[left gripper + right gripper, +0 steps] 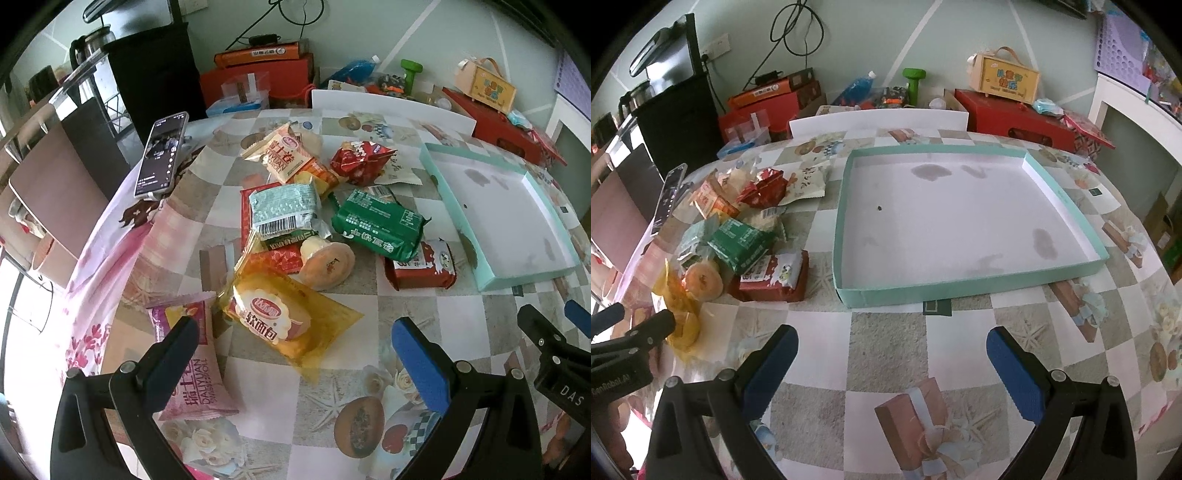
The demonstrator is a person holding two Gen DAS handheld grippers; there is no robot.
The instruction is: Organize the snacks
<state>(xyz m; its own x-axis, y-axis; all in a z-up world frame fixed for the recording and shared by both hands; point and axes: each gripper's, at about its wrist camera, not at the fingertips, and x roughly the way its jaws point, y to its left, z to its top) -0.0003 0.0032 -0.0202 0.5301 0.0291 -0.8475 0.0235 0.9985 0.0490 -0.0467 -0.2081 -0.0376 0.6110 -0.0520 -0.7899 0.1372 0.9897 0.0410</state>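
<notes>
left wrist view: left gripper point(295, 354) gapes over the yellow bread packet point(284, 321); right gripper point(892, 356) hangs wide near the empty tray point(846, 221).

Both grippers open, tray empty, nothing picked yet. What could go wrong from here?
1. The snacks overlap: the silver barcode pack lies on a red pack, so a grasp may drag both.
2. The pink roll pack lies near the table edge, under the left hand-held gripper; a nudge might push it off.
3. The propped phone stands beside the pile and could topple.
</notes>
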